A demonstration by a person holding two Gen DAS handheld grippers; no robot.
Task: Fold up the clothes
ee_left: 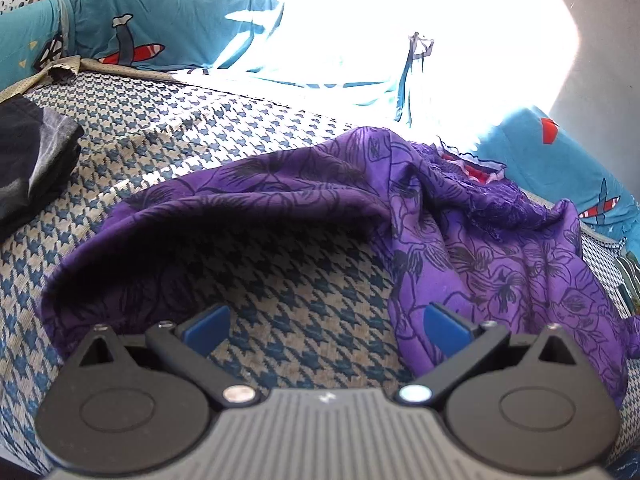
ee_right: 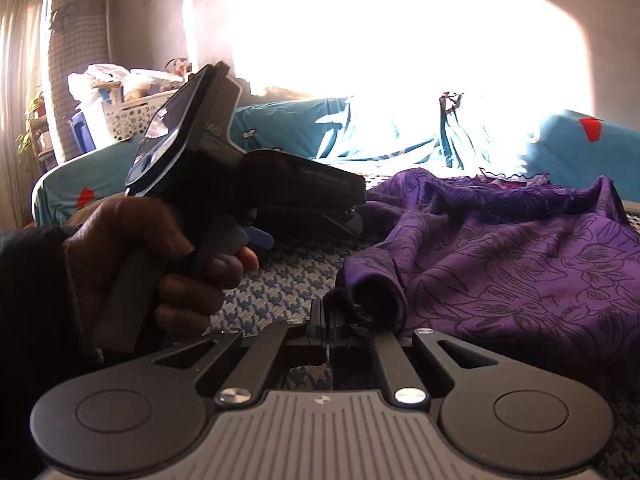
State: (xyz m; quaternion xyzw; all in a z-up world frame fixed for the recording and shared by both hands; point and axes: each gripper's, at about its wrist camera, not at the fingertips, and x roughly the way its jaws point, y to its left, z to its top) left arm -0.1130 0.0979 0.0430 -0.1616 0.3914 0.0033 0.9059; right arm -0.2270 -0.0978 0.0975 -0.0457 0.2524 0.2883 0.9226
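The purple garment (ee_left: 460, 240) with black flower outlines lies crumpled on the houndstooth cover (ee_left: 168, 136), filling the middle and the 3 o'clock side of the left wrist view. The left gripper (ee_left: 326, 326) hangs over it with its blue pads (ee_left: 208, 322) wide apart — bare cover shows between them, and the pad at 3 o'clock sits against a fold of the garment without pinching it. In the right wrist view the right gripper (ee_right: 330, 320) has its fingers closed on a rolled edge of the garment, which bunches just above them toward 1 o'clock. At 9 o'clock in that view a hand (ee_right: 160, 256) in a dark sleeve holds the left gripper's handle. A dark folded cloth (ee_left: 32, 160) rests at 9 o'clock in the left view, and teal cushions (ee_left: 160, 28) with a plane print stand at 12 o'clock — the window behind them is washed out by sunlight.
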